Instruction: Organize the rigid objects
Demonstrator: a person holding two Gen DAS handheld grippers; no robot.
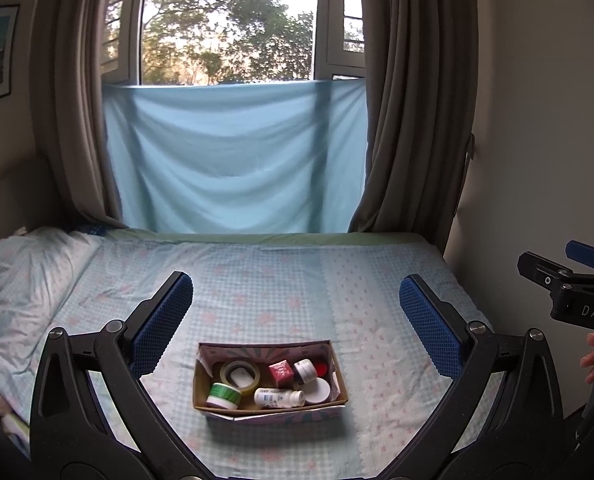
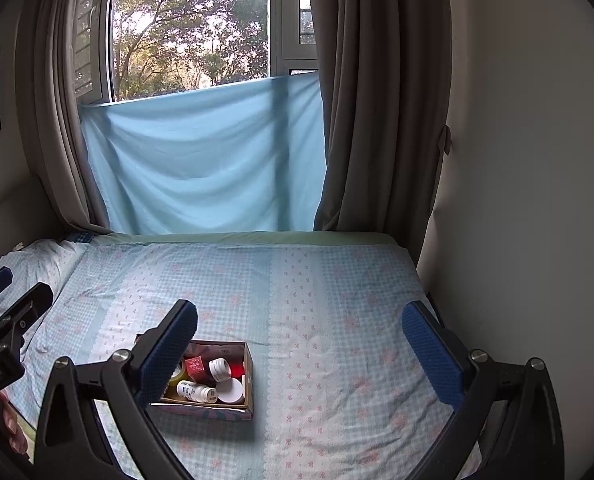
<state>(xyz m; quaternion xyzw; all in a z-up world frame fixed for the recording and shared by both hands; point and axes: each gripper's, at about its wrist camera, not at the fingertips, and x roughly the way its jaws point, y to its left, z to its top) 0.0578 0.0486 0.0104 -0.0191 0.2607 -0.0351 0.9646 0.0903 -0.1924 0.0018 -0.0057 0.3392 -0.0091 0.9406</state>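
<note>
Centrally, cardboard box (image 1: 271, 404) holds tape roll (image 1: 240, 376), white bottle (image 1: 279, 397), red cube (image 1: 281, 372), jars. Left gripper (image 1: 297, 312) and right gripper (image 2: 299, 334) both spread, empty. Green-labelled jar (image 1: 223, 395) visible only in left view.

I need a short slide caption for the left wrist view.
Open left gripper above a cardboard box of small containers on a bed.

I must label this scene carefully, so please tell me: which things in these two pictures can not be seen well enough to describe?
- Right wrist view: the left finger hides the left part of the box; only a sliver of the tape roll shows.
- Both views: print on the white bottle is too small and blurred to read.
- Left wrist view: the right gripper is cut by the right edge; its jaw state is unclear there.
</note>
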